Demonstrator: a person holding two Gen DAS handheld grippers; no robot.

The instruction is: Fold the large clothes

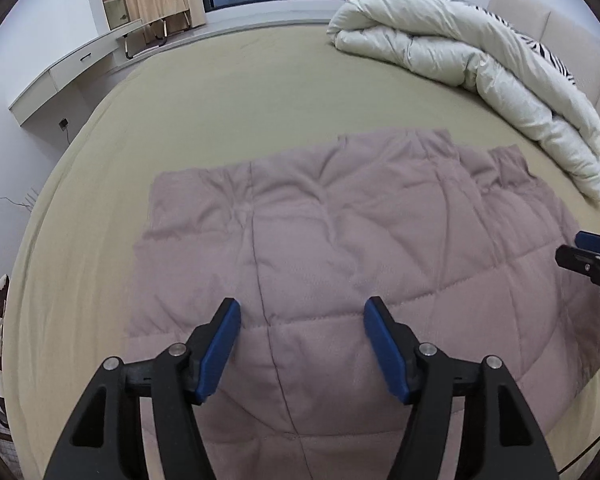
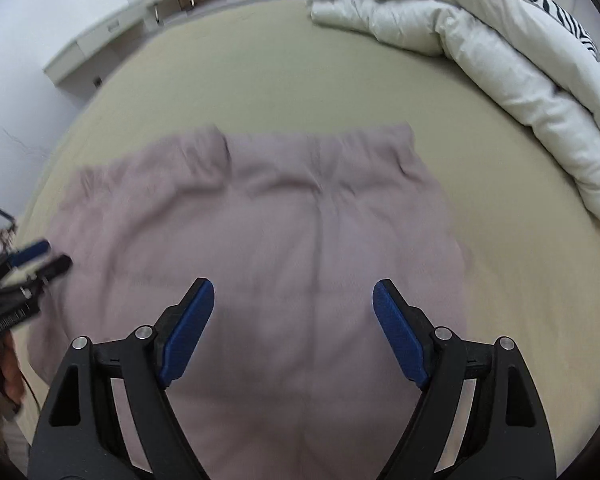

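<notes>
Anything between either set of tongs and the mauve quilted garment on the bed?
Nothing visible. Left tongs and right tongs hang open above the mauve quilted garment. White duvet lies apart at the bed's far right.

Even, soft indoor light with faint shadows — right wrist view motion-blurred, both bowed and dark-cornered by fisheye.

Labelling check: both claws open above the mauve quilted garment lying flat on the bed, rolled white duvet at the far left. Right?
Not quite: the white duvet lies at the far right of the bed, as both wrist views show. The rest holds: left claw and right claw open above the flat mauve garment.
</notes>
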